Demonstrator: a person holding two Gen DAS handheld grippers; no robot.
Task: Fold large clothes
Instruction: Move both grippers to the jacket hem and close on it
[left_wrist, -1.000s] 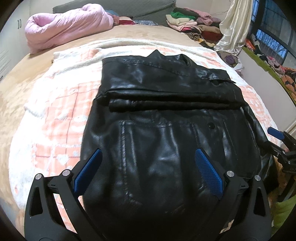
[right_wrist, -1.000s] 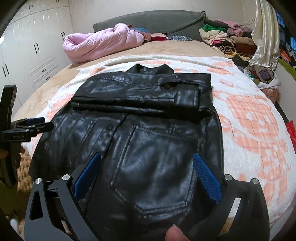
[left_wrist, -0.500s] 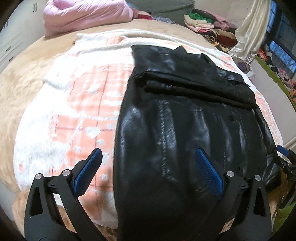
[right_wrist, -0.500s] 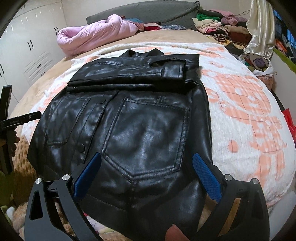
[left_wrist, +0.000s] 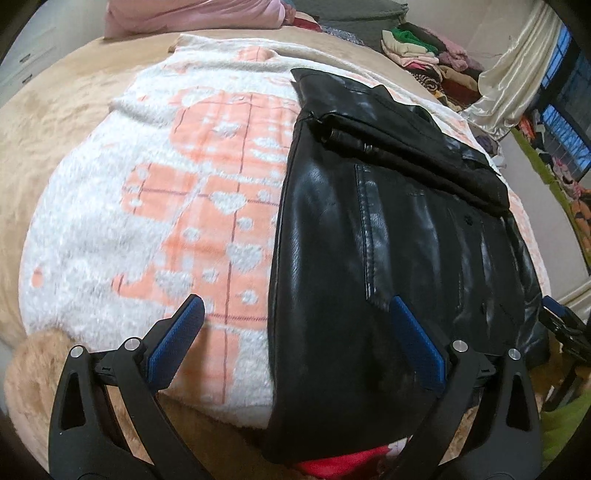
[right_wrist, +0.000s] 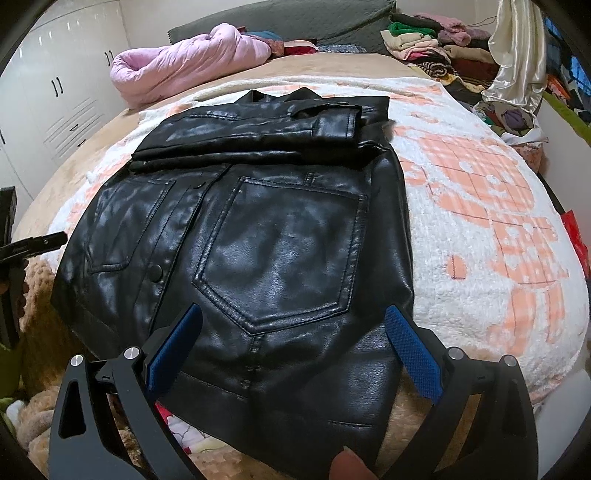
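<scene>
I see the black leather jacket (right_wrist: 258, 229) lying flat on the peach-and-white blanket (right_wrist: 480, 221), sleeves folded across its collar end. My left gripper (left_wrist: 295, 345) and right gripper (right_wrist: 291, 347) hover over its hem, both wide open, holding nothing.

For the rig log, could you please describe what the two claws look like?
Both match: the left claw and right claw have matte black Y-shaped frames with slotted cut-outs and silver screw heads, and long, flat, ribbed blue pads on each finger. No cables or sleeves are visible.

Both wrist cams near bed's foot edge, facing headboard, sharing jacket (left_wrist: 388, 236).
</scene>
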